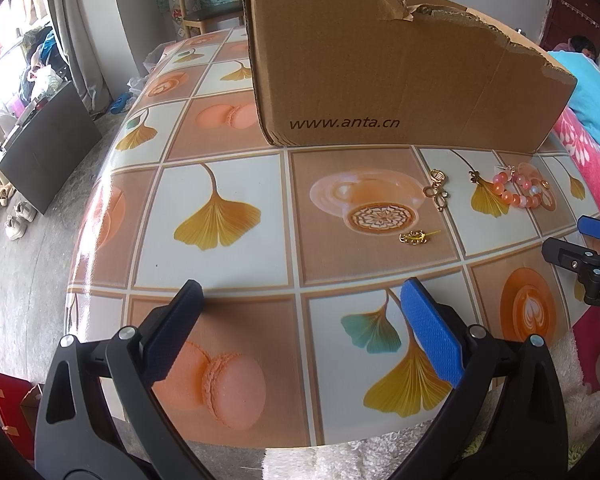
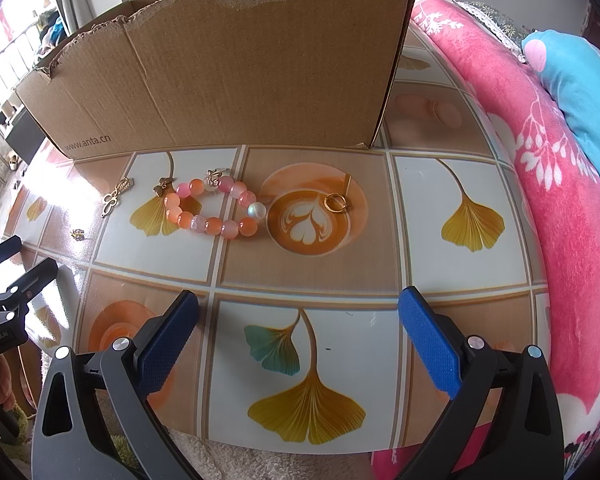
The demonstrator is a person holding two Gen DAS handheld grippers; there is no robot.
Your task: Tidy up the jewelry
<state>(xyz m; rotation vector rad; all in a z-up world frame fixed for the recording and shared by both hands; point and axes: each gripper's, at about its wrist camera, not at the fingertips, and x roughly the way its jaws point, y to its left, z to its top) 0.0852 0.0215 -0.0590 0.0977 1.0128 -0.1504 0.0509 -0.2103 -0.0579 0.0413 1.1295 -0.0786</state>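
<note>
The jewelry lies loose on the bench [image 2: 460, 280], in a row just in front of the cardboard box [image 2: 236, 80]. The beaded bracelet [image 2: 210, 210] of pink and orange beads is the largest piece. To its right, just beside its pale iridescent bead, rests a gold ring [image 2: 335, 203]. To its left lie a small gold butterfly charm [image 2: 161, 188], a longer gold pendant [image 2: 116, 196] and, nearer the camera, a tiny gold brooch [image 2: 77, 234].

All of it looks light. The bracelet is probably strung on cord, so it should sag and swing when lifted; pinching across one or two beads on the near arc seems safest, though the glossy round beads may slip between the pads. The ring and charms are thin, stiff and flat on a shiny patterned cloth, so they will likely need a low pinch on an edge.

Both tools hang above the near edge of the bench, well apart from the jewelry. The right hand-held gripper [image 2: 298, 336] is released and holds nothing; the left hand-held gripper [image 1: 300, 328] is likewise spread wide and empty.

The inside of the box is hidden behind its torn front wall. The small gold pieces blend into the printed ginkgo leaves, and their clasps are too small to make out.
</note>
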